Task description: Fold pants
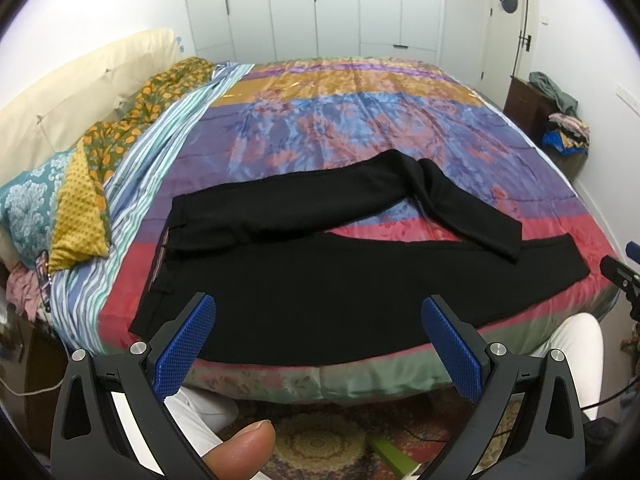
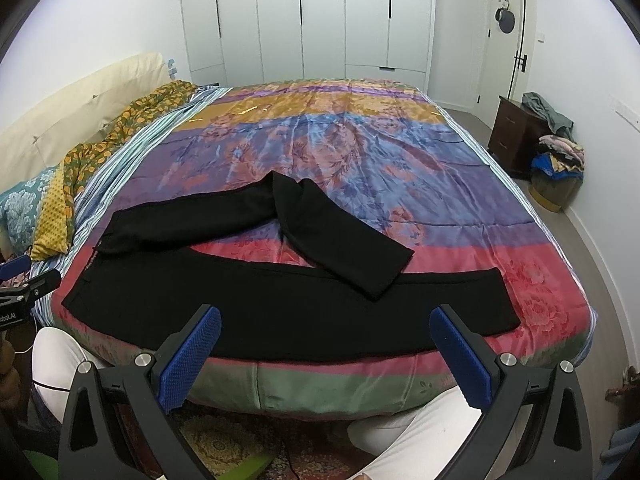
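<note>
Black pants lie flat on the near part of the bed, waistband to the left, also in the right wrist view. The near leg runs straight to the right along the bed's front edge. The far leg is bent back on itself, its cuff resting on the near leg. My left gripper is open and empty, hovering above the front edge over the waist end. My right gripper is open and empty, hovering above the front edge over the near leg.
The bed has a colourful satin cover. Pillows lie along its left side. A dark nightstand and a heap of clothes stand at the right wall. White wardrobes stand behind. The person's white-trousered legs are below.
</note>
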The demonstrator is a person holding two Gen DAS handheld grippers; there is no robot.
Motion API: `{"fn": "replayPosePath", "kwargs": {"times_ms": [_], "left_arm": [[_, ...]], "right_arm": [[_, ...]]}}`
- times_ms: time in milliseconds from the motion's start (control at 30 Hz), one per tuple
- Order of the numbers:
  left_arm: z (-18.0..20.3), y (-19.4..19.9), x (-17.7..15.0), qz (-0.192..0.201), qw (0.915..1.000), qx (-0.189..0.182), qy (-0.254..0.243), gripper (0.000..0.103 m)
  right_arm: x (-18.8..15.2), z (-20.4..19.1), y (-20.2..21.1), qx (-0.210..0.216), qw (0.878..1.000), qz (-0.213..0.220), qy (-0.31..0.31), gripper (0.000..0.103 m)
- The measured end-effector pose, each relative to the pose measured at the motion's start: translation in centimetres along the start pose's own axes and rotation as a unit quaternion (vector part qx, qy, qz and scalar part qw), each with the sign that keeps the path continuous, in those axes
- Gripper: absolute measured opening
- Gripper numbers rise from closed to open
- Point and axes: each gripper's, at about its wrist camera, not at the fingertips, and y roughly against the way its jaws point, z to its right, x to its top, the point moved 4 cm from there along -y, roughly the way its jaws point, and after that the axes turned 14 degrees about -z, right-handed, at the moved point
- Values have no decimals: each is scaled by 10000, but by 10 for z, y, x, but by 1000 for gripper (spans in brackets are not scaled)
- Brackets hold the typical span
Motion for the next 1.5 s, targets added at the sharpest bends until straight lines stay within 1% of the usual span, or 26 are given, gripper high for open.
{"fn": "replayPosePath", "kwargs": {"times_ms": [1500], "left_arm": [[-4,-5,0,-22,10000,-8,14,103]], "right_arm": [[-7,-2,-8,13,9999,-121,-71,103]]}}
